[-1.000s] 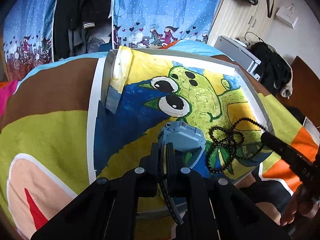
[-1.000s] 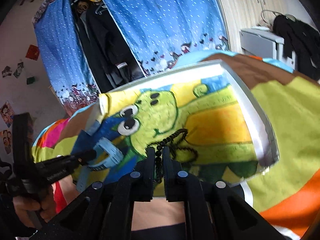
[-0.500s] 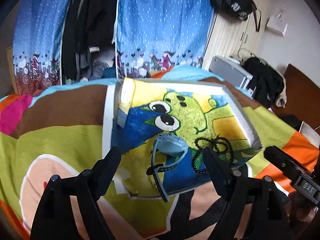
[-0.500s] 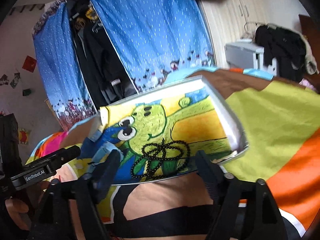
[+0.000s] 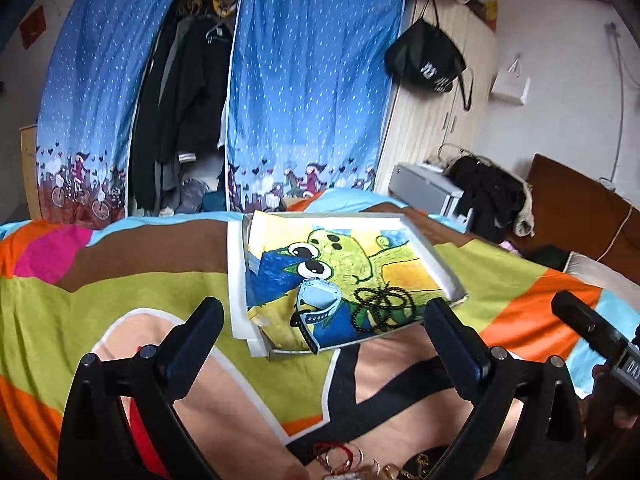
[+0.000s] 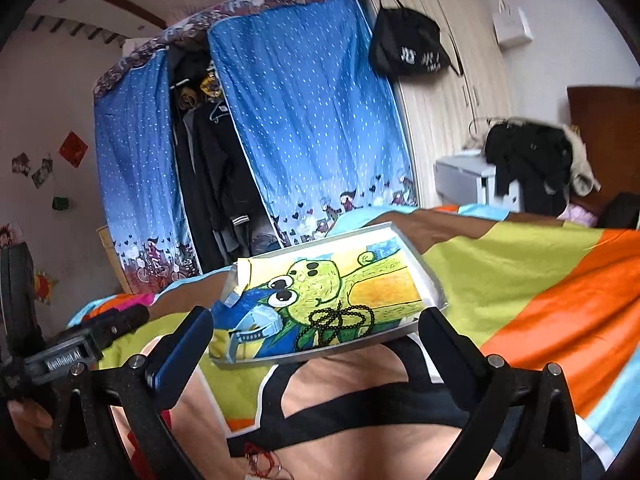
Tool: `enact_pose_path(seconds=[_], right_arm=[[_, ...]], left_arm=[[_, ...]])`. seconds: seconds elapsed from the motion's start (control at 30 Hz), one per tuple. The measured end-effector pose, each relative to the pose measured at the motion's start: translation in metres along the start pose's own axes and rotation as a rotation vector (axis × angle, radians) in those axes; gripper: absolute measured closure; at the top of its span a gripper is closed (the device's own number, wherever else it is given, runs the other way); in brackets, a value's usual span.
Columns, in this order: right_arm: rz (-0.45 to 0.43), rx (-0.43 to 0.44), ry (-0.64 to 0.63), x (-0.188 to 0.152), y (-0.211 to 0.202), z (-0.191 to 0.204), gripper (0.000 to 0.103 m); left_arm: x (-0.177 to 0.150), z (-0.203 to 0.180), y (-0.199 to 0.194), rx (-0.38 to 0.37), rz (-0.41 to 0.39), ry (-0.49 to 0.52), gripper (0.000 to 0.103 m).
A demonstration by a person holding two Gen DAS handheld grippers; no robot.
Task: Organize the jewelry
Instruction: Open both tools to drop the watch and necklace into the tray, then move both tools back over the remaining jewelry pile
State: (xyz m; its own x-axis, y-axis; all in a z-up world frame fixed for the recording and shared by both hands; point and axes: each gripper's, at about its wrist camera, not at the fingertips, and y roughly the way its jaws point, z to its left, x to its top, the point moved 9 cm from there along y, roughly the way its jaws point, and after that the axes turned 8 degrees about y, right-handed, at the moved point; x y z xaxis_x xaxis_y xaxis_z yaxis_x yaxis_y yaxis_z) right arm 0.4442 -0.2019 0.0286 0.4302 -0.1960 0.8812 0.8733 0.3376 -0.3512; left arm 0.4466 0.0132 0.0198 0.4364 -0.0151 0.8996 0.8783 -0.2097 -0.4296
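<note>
Reaching next for the red string bracelets (image 5: 335, 454) lying on the bedspread just under us, we keep both left gripper (image 5: 324, 328) and right gripper (image 6: 316, 338) spread and empty; blue watch (image 5: 318, 300) and black bead necklace (image 5: 380, 304) already rest in the tray (image 5: 448, 276). We should descend squarely and pinch one strand.

A bed, covered by a bright patchwork quilt (image 5: 120, 292), carries a shallow tray (image 5: 448, 276) lined with a cartoon drawing. Near the quilt's close edge lie red string and rings (image 5: 340, 456), well apart from the tray.
</note>
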Motion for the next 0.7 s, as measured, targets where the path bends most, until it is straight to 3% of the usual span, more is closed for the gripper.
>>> enact_pose_path(seconds=[0.33, 0.7], right_arm=[[-0.04, -0.044, -0.064, -0.047, -0.066, 0.025, 0.0], [-0.041, -0.096, -0.014, -0.114, -0.11, 0.02, 0.0]], left_arm=[[-0.023, -0.012, -0.071, 0.035, -0.025, 0.053, 0.004], [-0.094, -0.02, -0.107, 0.014, 0.035, 0.096, 0.004]])
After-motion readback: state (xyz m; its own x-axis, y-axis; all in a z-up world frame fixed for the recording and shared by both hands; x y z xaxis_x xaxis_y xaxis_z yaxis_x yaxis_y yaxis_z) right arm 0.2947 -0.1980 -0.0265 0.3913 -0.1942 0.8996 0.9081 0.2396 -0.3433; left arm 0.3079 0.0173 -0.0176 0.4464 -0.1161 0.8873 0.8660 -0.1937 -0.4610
